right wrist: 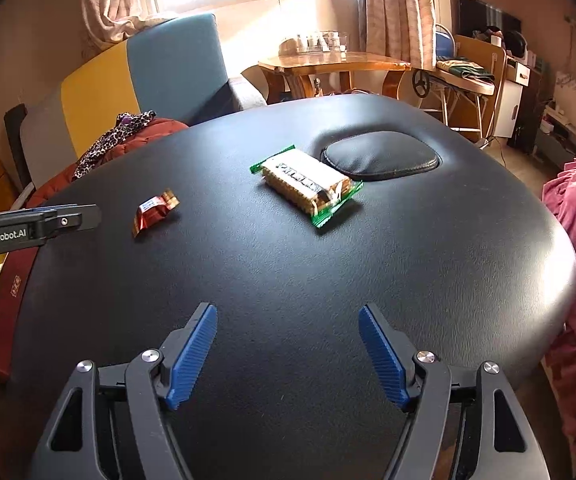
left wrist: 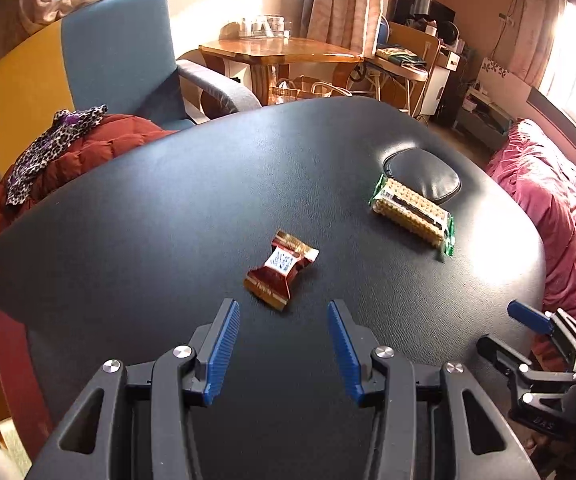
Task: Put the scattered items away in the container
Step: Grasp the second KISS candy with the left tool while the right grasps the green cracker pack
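Observation:
A small red-brown snack wrapper (left wrist: 281, 270) lies on the black padded table (left wrist: 167, 220), just ahead of my left gripper (left wrist: 283, 308), which is open and holds nothing. A green-edged pack of biscuits (left wrist: 414, 216) lies farther right, beside an oval pad. In the right wrist view the biscuit pack (right wrist: 308, 186) is ahead and the small wrapper (right wrist: 153, 212) is to the left. My right gripper (right wrist: 288, 312) stands open over bare table, empty. The right gripper (left wrist: 528, 332) also shows at the right edge of the left wrist view. No container is in view.
An oval black pad (right wrist: 380, 156) is set into the table (right wrist: 368, 280) behind the biscuits. A red jacket with a leopard-print cloth (left wrist: 55, 136) lies off the left edge, a blue armchair (left wrist: 127, 60) behind it. A pink bedspread (left wrist: 560, 216) is on the right.

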Demonstrator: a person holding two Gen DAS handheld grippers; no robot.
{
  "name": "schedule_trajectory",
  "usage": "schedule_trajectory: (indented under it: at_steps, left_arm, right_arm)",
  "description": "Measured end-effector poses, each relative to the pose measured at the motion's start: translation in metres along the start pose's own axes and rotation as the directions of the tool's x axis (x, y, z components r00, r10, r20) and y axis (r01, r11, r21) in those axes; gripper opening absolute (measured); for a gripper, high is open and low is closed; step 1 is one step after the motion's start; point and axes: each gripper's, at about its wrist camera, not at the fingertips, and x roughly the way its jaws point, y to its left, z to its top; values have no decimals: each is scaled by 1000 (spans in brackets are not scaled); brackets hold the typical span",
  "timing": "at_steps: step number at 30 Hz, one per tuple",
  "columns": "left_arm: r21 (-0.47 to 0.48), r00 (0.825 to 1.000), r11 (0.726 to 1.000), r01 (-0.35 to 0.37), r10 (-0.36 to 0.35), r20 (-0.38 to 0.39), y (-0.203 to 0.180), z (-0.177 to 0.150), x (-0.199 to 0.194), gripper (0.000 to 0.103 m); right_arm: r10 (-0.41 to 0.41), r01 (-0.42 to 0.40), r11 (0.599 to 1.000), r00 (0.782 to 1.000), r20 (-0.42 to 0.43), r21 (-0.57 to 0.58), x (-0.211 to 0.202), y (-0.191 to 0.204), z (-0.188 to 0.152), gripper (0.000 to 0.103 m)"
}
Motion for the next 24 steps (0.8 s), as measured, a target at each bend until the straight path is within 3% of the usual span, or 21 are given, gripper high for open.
schedule_trajectory:
  at_steps: [8,14,17,20,22,23,24]
  left_arm:
    - [25,999,999,19,-18,-42,3,19,41,47]
    - [25,997,999,46,-44,-65,2,27,69,47]
    - [32,995,997,66,-63,-82,-2,27,78,46]
    - [37,997,999,40,-38,-67,-3,24,79,42]
    - [29,998,999,26,-24,-62,-2,21,77,37]
    - [24,998,1000,19,-17,-61,-1,19,76,31]
    - [19,998,1000,18,-17,-61,0,16,74,29]
  right_arm:
    - [-20,22,998,999,38,-58,30,-13,46,76]
    - [26,-23,990,999,24,-142,71,-18,92,83]
    - [54,-57,980,998,-18,-189,95,-17,107,83]
    - [64,-81,974,994,-84,-213,118,-18,115,83]
    - [68,-93,972,990,-124,-217,127,-19,114,77]
    - [65,-95,970,988,-137,-224,129,-18,112,63]
    - [58,-89,968,989,-135,-233,129,-17,110,61]
